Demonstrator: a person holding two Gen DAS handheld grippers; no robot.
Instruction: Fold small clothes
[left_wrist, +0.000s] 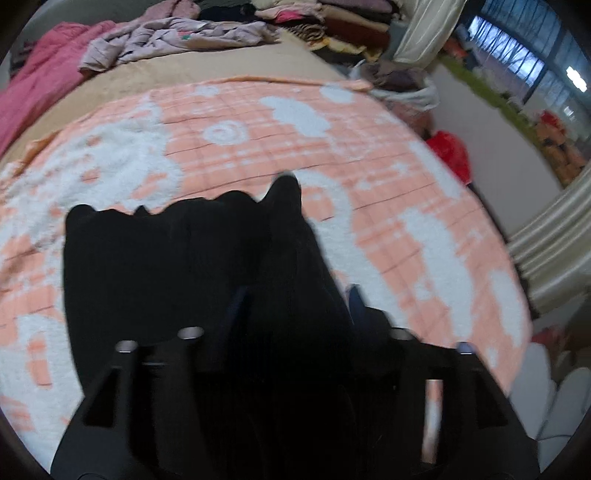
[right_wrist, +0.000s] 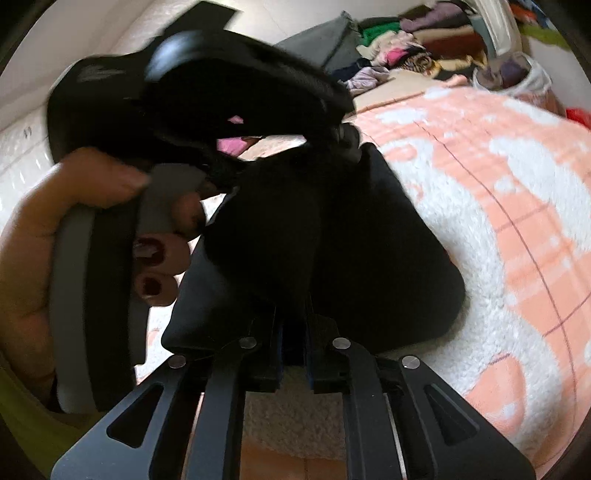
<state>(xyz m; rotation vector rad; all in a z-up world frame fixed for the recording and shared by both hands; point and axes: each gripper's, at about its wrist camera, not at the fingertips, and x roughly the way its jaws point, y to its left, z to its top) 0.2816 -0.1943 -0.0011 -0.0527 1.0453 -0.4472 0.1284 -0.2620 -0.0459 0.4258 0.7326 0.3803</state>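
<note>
A black garment (left_wrist: 192, 266) is shown lifted over the peach-and-white blanket (left_wrist: 424, 192), held between both tools. In the right wrist view, the right gripper (right_wrist: 292, 343) is seen with its jaws drawn together, clamped on a near edge of the garment (right_wrist: 332, 240). The left gripper (right_wrist: 221, 110) appears at upper left of that view, gripped by the person's left hand (right_wrist: 44, 229), with cloth hanging from its tip. In the left wrist view, the left gripper (left_wrist: 295, 306) is buried in black fabric; it appears clamped on the garment, though the fingertips are hidden. The frames are blurred by motion. A slip is judged the main risk: a thin bite on bunched cloth could release, dropping one corner and skewing the fold. Unsorted clothes (left_wrist: 177, 37) lie at the far end.
</note>
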